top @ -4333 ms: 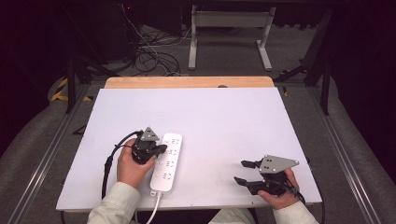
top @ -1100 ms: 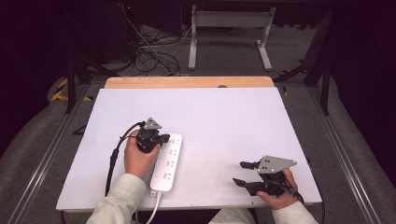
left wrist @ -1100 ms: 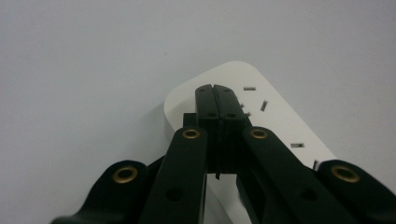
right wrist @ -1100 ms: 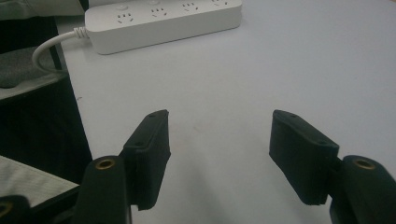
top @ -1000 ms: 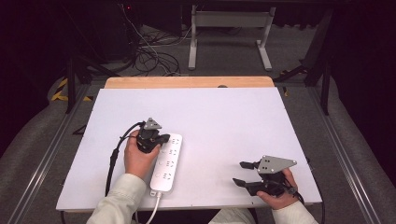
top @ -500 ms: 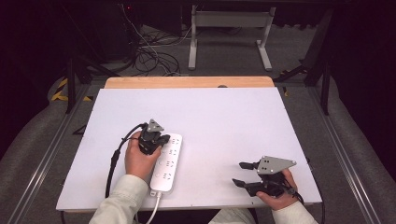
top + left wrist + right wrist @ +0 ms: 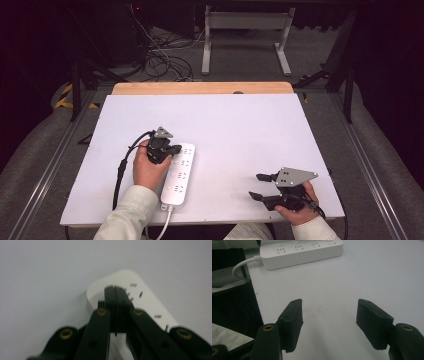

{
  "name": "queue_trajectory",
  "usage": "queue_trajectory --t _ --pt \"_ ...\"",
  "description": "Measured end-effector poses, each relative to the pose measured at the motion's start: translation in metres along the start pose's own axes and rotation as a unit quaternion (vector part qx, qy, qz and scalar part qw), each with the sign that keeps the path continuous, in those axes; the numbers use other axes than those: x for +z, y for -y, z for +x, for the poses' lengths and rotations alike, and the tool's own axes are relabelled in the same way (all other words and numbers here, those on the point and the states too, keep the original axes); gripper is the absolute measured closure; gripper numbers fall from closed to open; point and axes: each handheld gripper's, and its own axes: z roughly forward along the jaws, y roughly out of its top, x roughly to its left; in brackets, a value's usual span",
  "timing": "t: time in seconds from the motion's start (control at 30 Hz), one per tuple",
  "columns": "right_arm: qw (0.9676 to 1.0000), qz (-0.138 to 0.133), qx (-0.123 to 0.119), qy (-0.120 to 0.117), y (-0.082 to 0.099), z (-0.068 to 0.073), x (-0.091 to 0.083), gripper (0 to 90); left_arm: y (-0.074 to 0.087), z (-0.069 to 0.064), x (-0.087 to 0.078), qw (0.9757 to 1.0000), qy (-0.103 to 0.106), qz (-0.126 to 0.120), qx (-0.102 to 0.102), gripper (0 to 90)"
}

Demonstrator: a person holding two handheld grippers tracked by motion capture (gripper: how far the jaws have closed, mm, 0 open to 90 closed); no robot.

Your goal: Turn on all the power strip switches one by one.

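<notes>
Since the earliest frame the left tool (image 7: 172, 148) has shifted slightly up along the power strip (image 7: 179, 172), toward its far end; over the last second, no visible change. Right tool (image 7: 257, 186) unchanged.

Landmark: the power strip, on the white worktop (image 7: 240, 130), left of centre near the front edge.

- Right tool: well right of the strip, at the front edge, jaws wide apart, nothing between them. In the right gripper view the pads (image 7: 293, 315) stand over bare worktop.
- Strip's white cord (image 7: 165, 227) leaves its near end and drops over the edge; the rest is cut off.
- Left tool: over the strip's far end, jaws pressed together with no gap, nothing between them. In the left gripper view the closed tips sit over the socket face (image 7: 150, 302); can't tell whether they touch it.
- The left hand (image 7: 147, 167) hides part of the strip's left side.
- Socket slots are visible; no readable markings.
- Beyond the strip: bare worktop, then a wooden strip (image 7: 200, 88) at the back edge.
</notes>
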Motion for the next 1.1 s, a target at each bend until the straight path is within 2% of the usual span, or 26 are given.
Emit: queue_trajectory --t 0.03,0.07,0.1,0.13,0.2,0.23,0.37,0.53,0.57,0.77,0.87,0.93,1.03,1.1 --pt "1.0 0.0 0.0 0.001 0.0 -0.001 0.0 38.4 -0.001 -0.003 -0.007 0.9998 0.003 -0.02 0.002 90.0" --pt "1.0 0.001 0.001 0.002 0.001 -0.001 -0.001 38.4 -0.001 -0.003 -0.007 0.9998 0.003 -0.02 0.002 89.9" --pt "1.0 0.001 0.001 0.001 0.001 -0.002 -0.001 38.4 -0.004 -0.008 -0.014 0.9993 0.016 -0.035 0.004 89.8" --pt "1.0 0.001 0.002 0.002 0.001 -0.002 -0.001 38.3 -0.004 -0.008 -0.014 0.9993 0.016 -0.035 0.004 89.7" --pt "1.0 0.001 0.002 0.002 0.001 -0.002 -0.001 38.3 -0.007 -0.013 -0.022 0.9989 0.014 -0.041 0.019 89.4" --pt "1.0 0.001 0.001 0.003 0.001 -0.001 0.0 38.3 -0.008 -0.015 -0.025 0.9987 0.012 -0.046 0.019 75.1" --pt "1.0 0.001 0.001 0.003 0.0 -0.001 0.0 38.3 -0.008 -0.02 -0.038 0.9973 0.015 -0.066 0.029 74.0" --pt "1.0 0.002 0.0 0.004 0.0 0.0 0.0 38.3 -0.009 -0.025 -0.05 0.9963 0.016 -0.073 0.043 70.6" --pt "1.0 0.001 0.0 0.004 0.0 0.0 0.0 38.3 -0.009 -0.027 -0.051 0.9961 0.021 -0.075 0.041 70.3" --pt "1.0 0.002 0.001 0.003 0.0 -0.001 0.0 38.3 -0.01 -0.03 -0.06 0.9953 0.02 -0.08 0.051 70.6" --pt "1.0 0.001 0.001 0.004 0.0 -0.001 0.0 38.3 -0.009 -0.031 -0.064 0.9951 0.021 -0.081 0.053 70.0" --pt "1.0 0.001 0.001 0.004 0.0 -0.001 0.0 38.2 -0.009 -0.032 -0.066 0.995 0.03 -0.086 0.042 66.7" --pt "1.0 0.001 0.001 0.004 0.0 -0.001 0.0 38.0 -0.008 -0.031 -0.073 0.9932 0.042 -0.101 0.042 61.8" --pt "1.0 0.001 0.002 0.004 0.001 -0.001 0.0 37.6 -0.007 -0.031 -0.079 0.9908 0.048 -0.117 0.049 60.7"
